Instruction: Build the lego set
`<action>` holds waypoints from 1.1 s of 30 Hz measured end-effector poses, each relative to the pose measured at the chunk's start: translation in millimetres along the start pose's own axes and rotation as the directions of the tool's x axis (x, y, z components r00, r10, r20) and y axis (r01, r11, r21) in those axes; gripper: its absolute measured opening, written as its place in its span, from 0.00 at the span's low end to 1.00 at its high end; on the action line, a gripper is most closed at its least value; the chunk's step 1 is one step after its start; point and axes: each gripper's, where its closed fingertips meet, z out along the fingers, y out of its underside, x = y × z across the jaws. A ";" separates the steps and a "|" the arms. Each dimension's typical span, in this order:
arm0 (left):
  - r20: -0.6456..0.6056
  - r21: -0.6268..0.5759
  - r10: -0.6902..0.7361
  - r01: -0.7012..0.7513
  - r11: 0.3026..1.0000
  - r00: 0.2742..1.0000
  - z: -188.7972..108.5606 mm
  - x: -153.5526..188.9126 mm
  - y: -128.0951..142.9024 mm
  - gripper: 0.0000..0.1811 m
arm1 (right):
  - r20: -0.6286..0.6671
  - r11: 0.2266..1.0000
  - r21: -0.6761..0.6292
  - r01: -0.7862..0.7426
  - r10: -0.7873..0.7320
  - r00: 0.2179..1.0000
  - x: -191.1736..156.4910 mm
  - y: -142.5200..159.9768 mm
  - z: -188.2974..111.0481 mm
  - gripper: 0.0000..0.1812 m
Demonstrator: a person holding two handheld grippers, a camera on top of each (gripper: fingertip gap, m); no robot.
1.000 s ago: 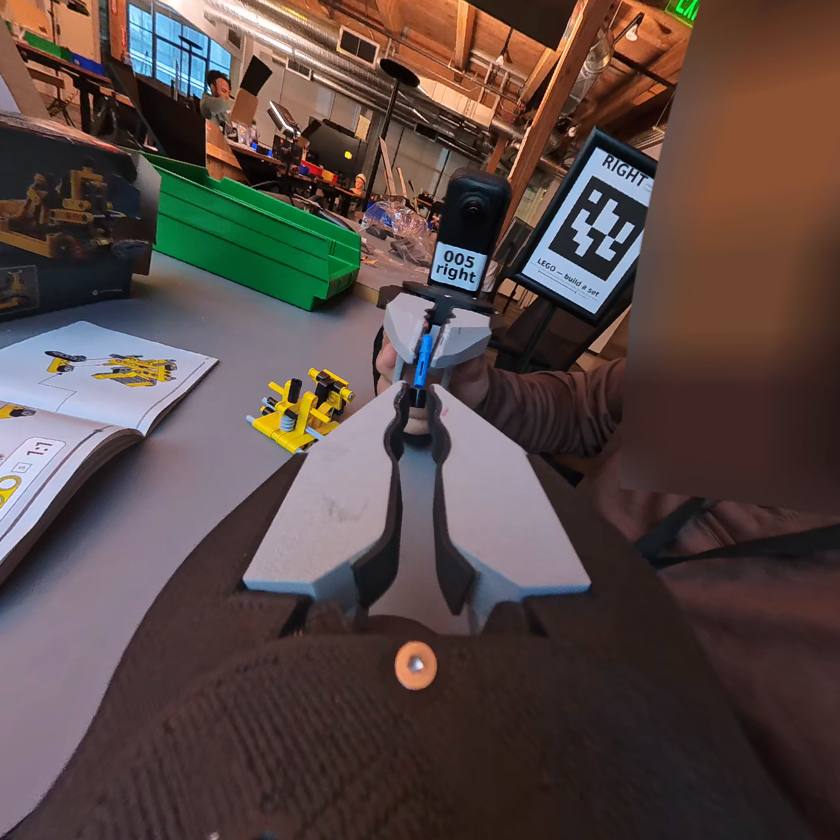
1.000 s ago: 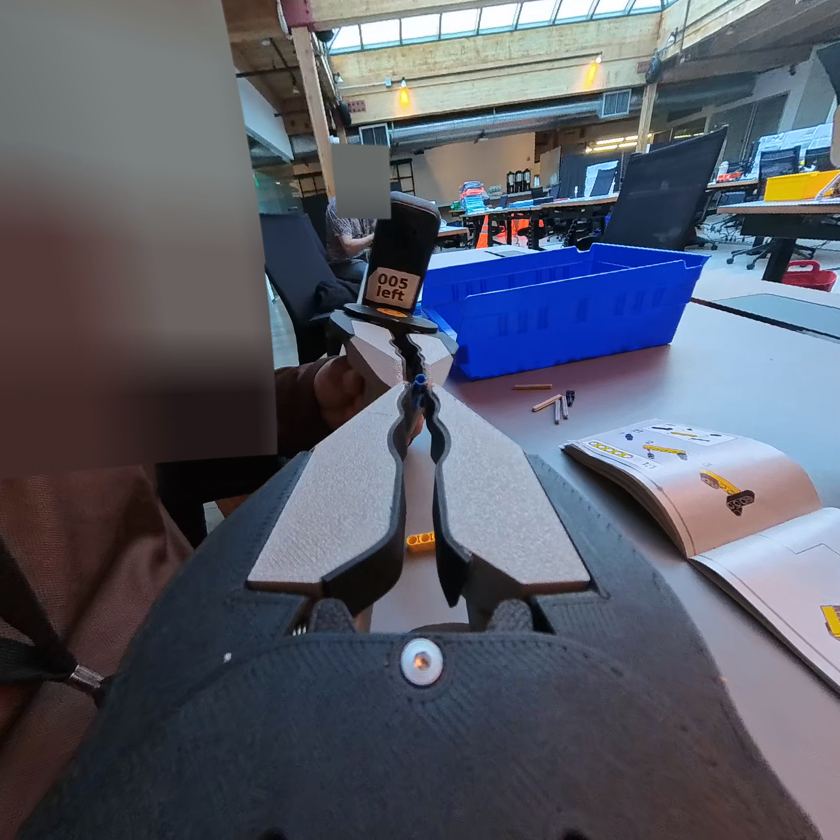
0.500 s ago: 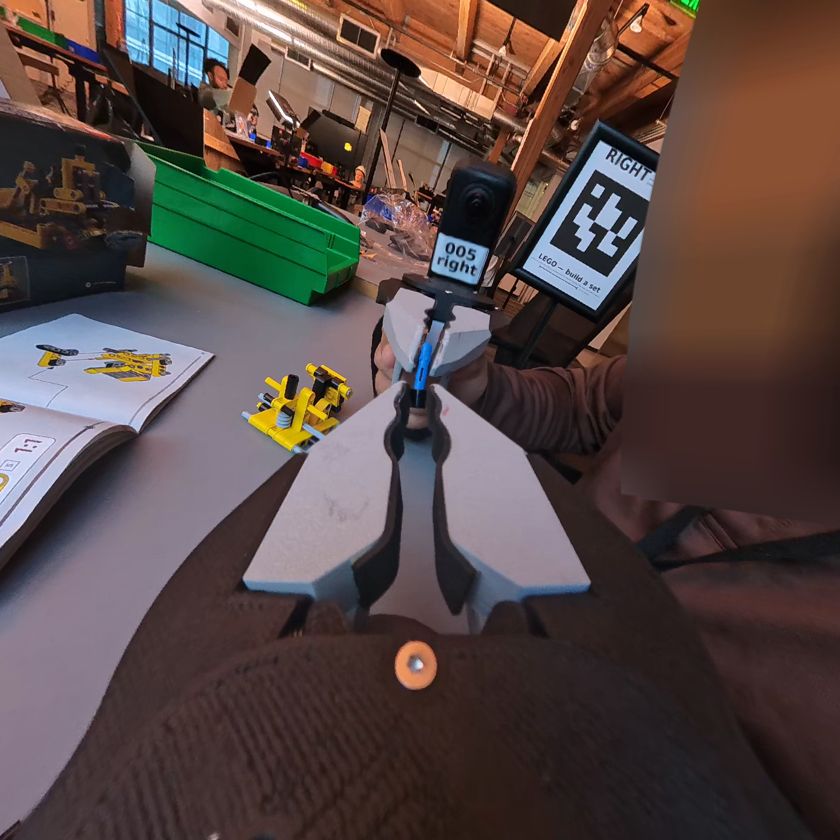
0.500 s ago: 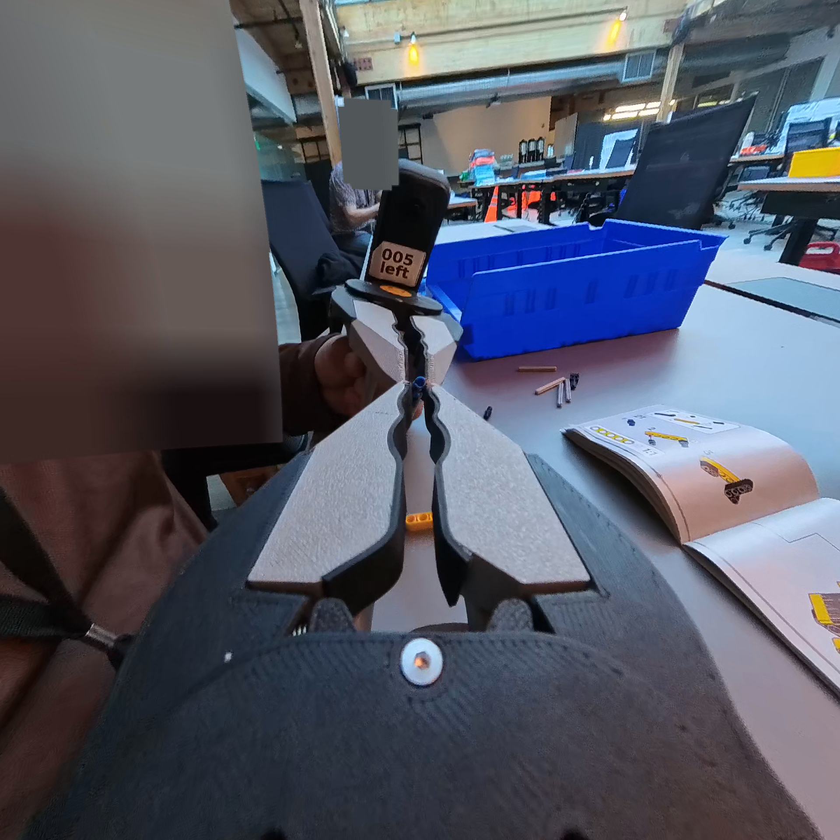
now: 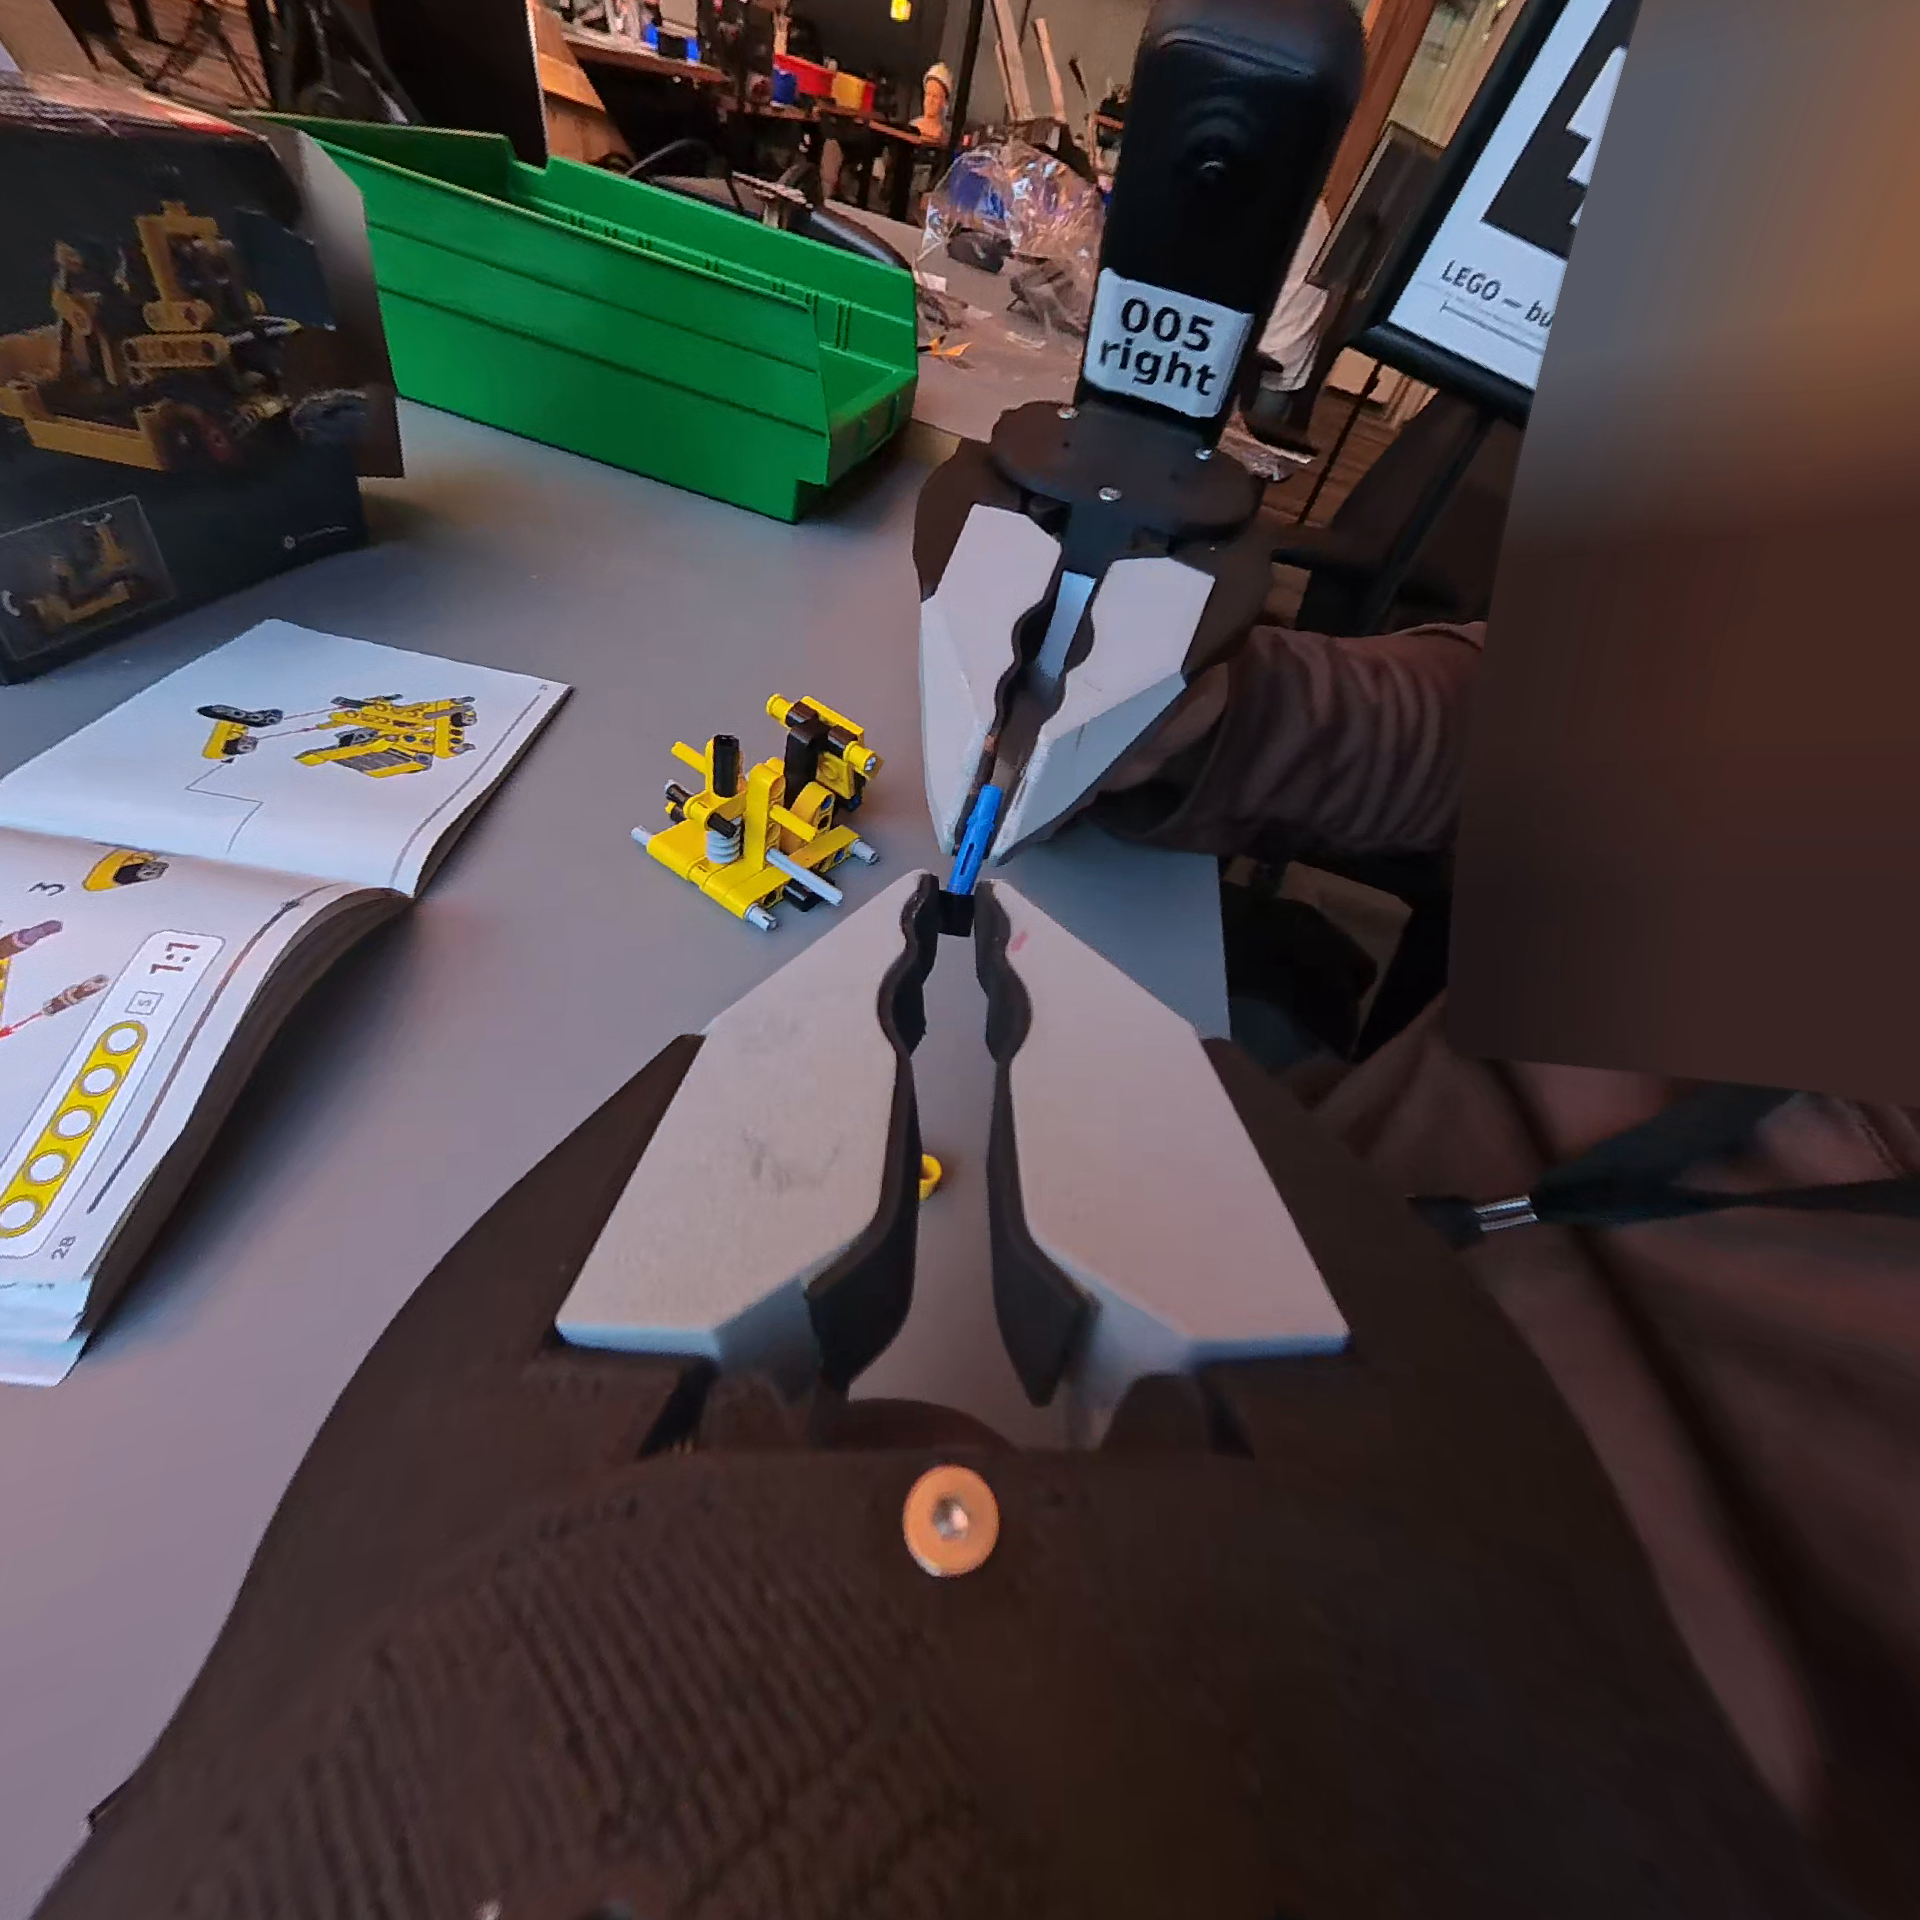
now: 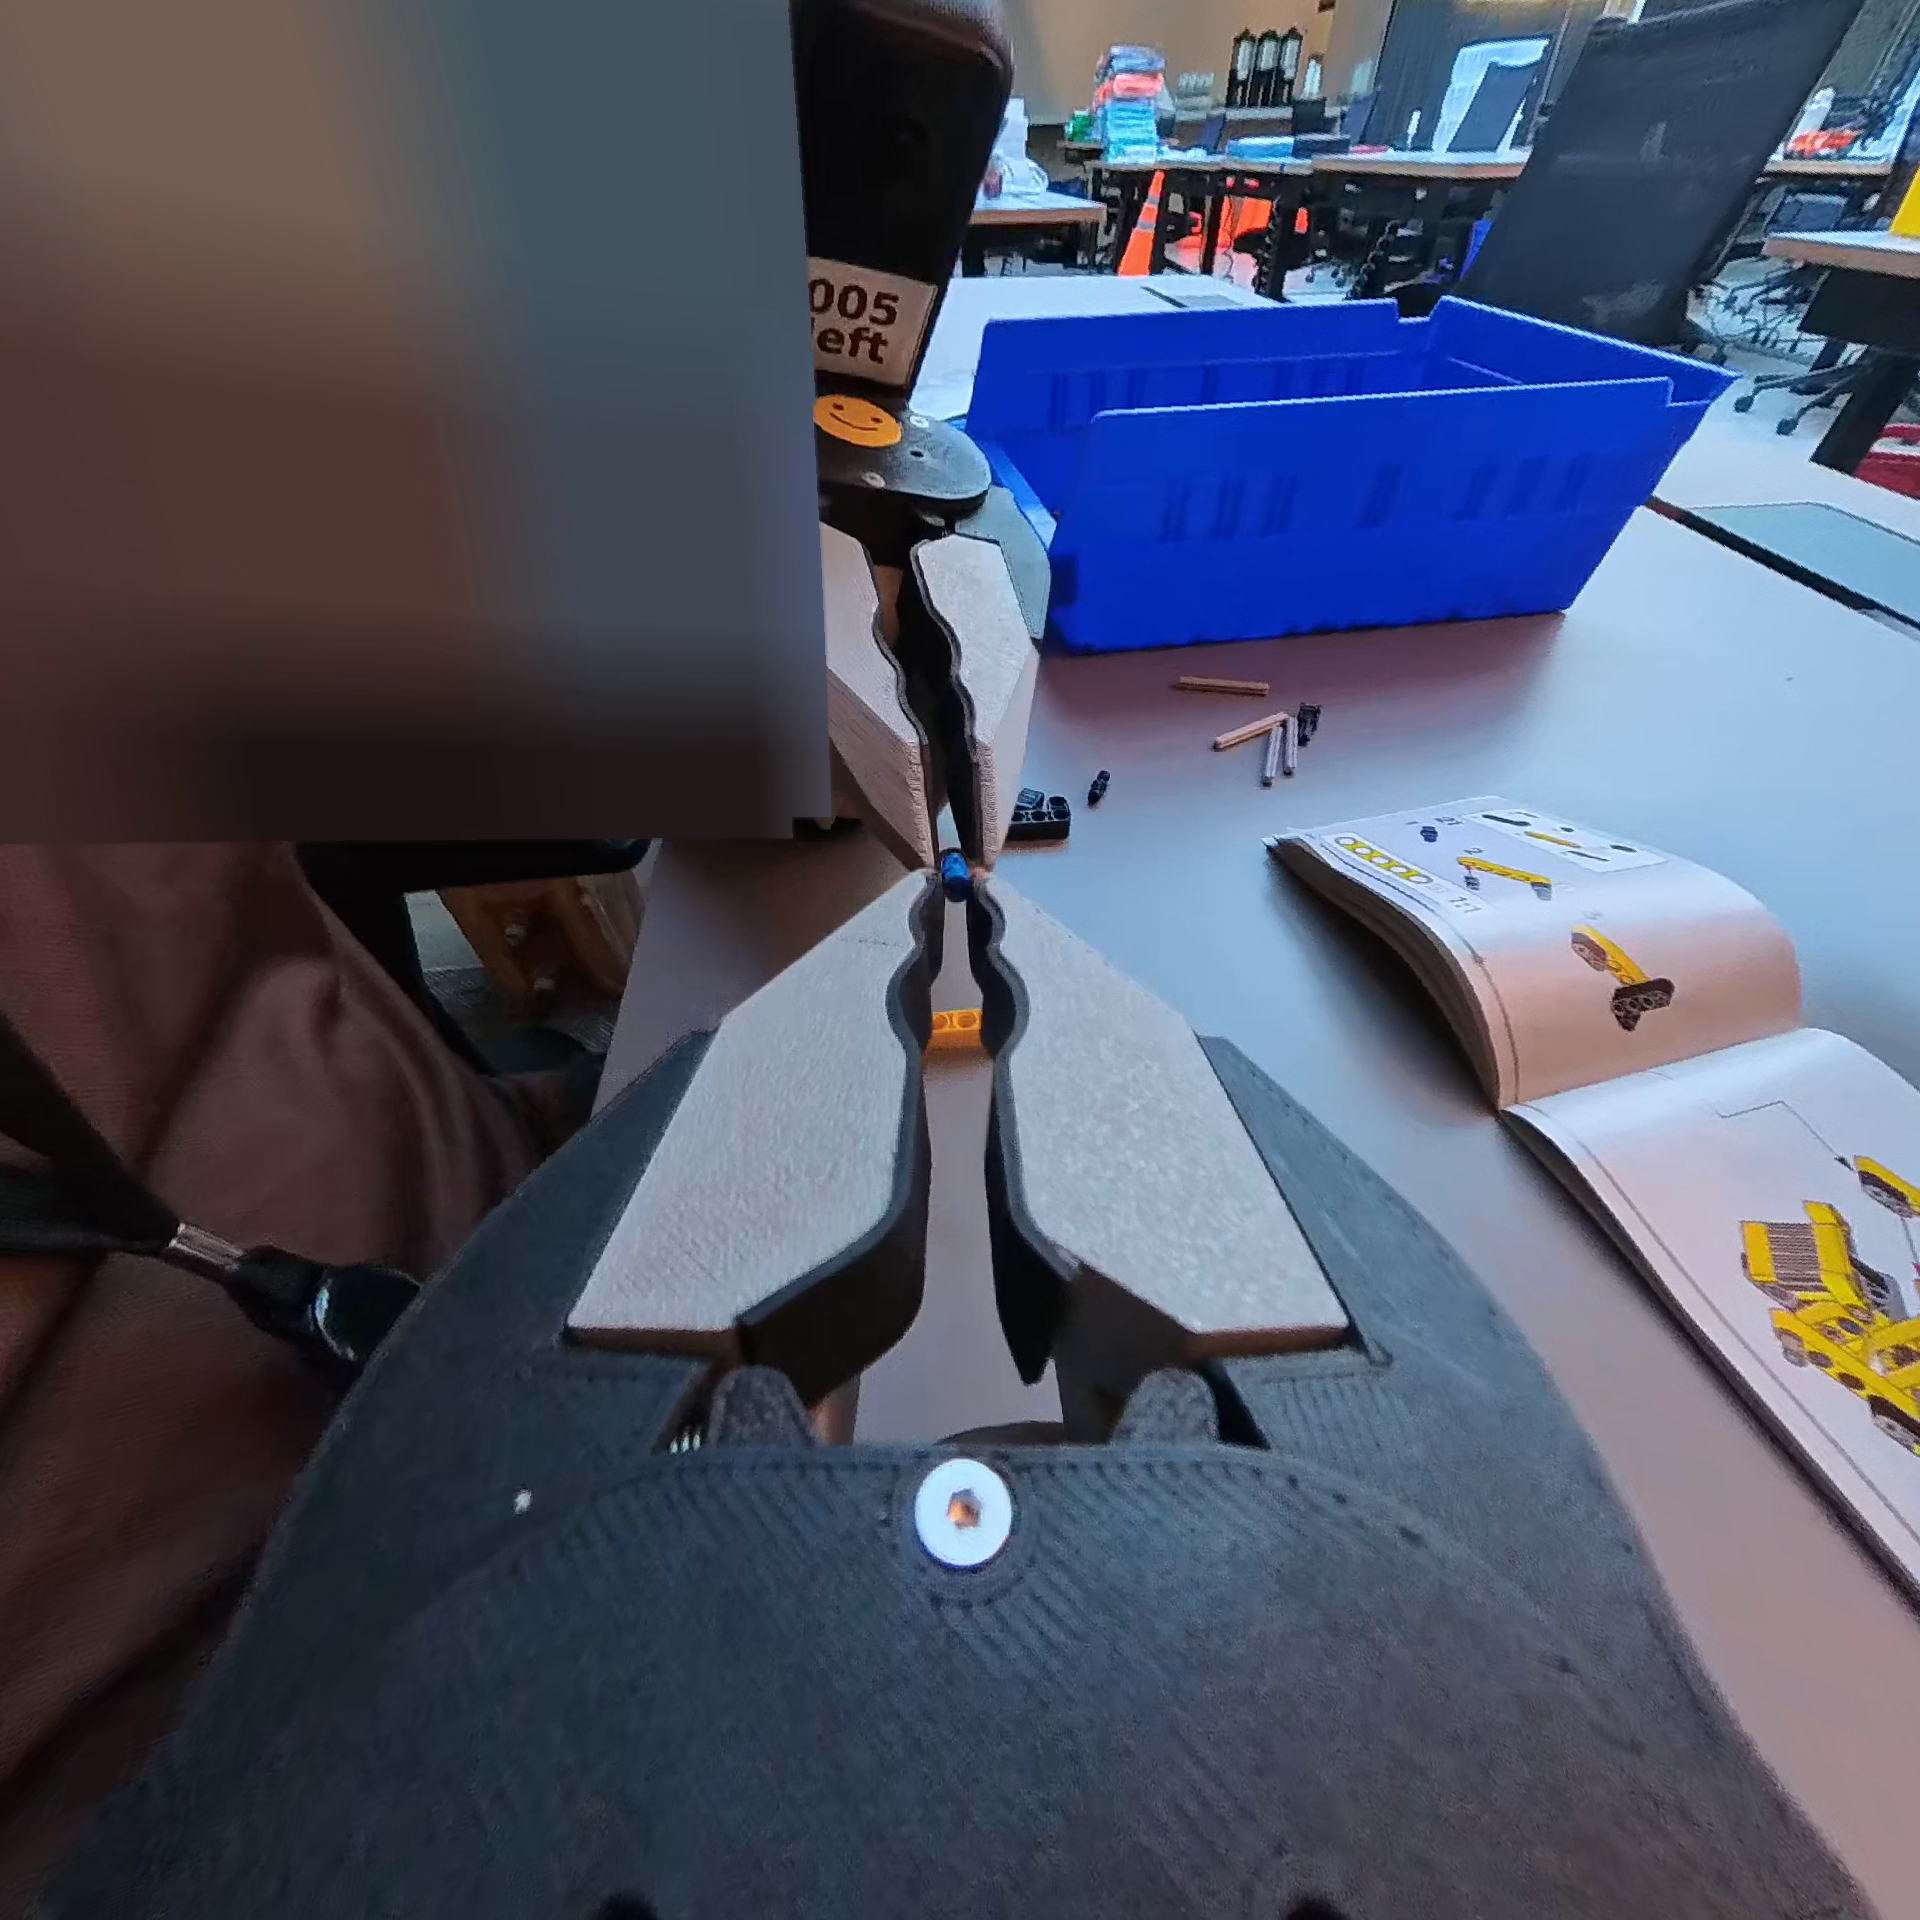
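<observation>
Looking along the left gripper (image 5: pixel 951 894), its jaws are narrowed onto a small black connector (image 5: pixel 956 916) at their tips, while the right gripper (image 5: pixel 975 842) opposite pinches a blue pin (image 5: pixel 977 823) whose free end meets that connector. Both pieces hang above the tabletop (image 5: pixel 582 582) near its front edge. A partly built yellow model (image 5: pixel 764 810) stands just left of the tips, an open instruction booklet (image 5: pixel 312 769) lies toward the left edge, and a green bin (image 5: pixel 623 343) and the set's box (image 5: pixel 156 343) sit farther back. A small yellow piece (image 5: pixel 930 1172) shows between the left fingers (image 5: pixel 769 1143), lower down. From the right wrist view, the right jaws close on the blue pin (image 6: pixel 954 871), tip to tip with the left gripper (image 6: pixel 951 831). Loose pins and axles (image 6: pixel 1273 732) lie before a blue bin (image 6: pixel 1330 488), and the booklet (image 6: pixel 1558 935) sits to the right. These parts look light, stiff and slick, so they probably twist easily; gripping each across its middle, square to the jaws, seems safest for pressing them together.
</observation>
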 end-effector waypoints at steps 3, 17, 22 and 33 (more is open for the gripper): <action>0.004 -0.022 0.004 -0.004 1.000 1.000 1.2 -0.3 2.9 0.02 | -0.005 1.000 -0.018 0.013 -0.014 1.000 -0.3 2.4 0.9 0.01; 0.046 -0.186 0.121 -0.110 0.976 0.992 10.5 0.2 25.0 0.02 | 0.005 0.987 -0.124 0.099 -0.099 0.995 -5.5 16.9 5.8 0.00; 0.051 -0.152 0.107 -0.098 0.983 0.993 8.7 -0.9 20.2 0.02 | 0.002 0.989 -0.105 0.106 -0.107 0.994 -3.7 14.6 3.9 0.01; 0.107 -0.243 0.241 -0.209 0.947 0.965 14.6 -2.2 31.1 0.02 | 0.001 0.966 -0.177 0.188 -0.190 0.982 -5.1 25.9 3.0 0.01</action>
